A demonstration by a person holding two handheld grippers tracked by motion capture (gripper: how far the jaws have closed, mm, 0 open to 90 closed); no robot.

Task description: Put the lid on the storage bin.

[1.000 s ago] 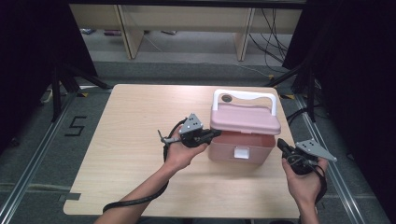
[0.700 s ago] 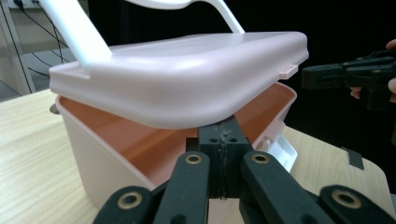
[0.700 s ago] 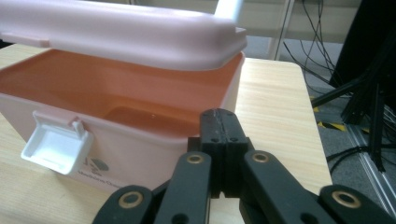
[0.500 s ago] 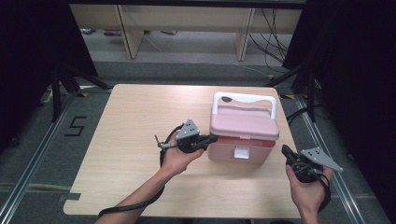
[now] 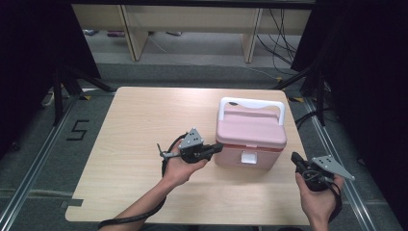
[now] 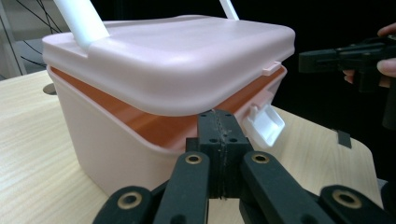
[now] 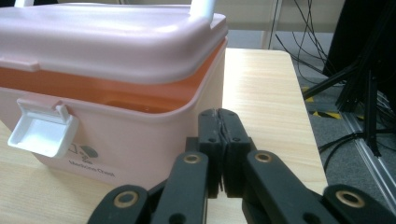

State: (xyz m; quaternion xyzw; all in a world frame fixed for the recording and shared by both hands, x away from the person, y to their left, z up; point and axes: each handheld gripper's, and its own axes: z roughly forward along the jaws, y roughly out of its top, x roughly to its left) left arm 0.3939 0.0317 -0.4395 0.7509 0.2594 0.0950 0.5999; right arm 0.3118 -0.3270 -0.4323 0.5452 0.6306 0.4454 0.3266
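Pink medicine chest (image 5: 251, 136), white handle upright, on the right half of the surface (image 5: 144, 125): front latch (image 7: 43, 130) flipped down and lid (image 6: 173, 58) ajar, so unlatching looks done and raising the lid remains. Left hand-held gripper (image 5: 217, 147), jaws closed on nothing, sits at the chest's front-left corner below the lid rim; right hand-held gripper (image 5: 295, 159), jaws likewise closed and empty, hovers apart at the front-right. Open room lies left; the surface's right edge is near.

Light wood-grain rectangular desk (image 5: 144, 120) with rounded corners, standing on a grey floor (image 5: 43, 159). One thing lies directly on it: a pink plastic box with a white handle (image 5: 250, 132), set right of centre toward the near edge. Box lid sits slightly raised; its white front latch (image 7: 42, 130) hangs open.
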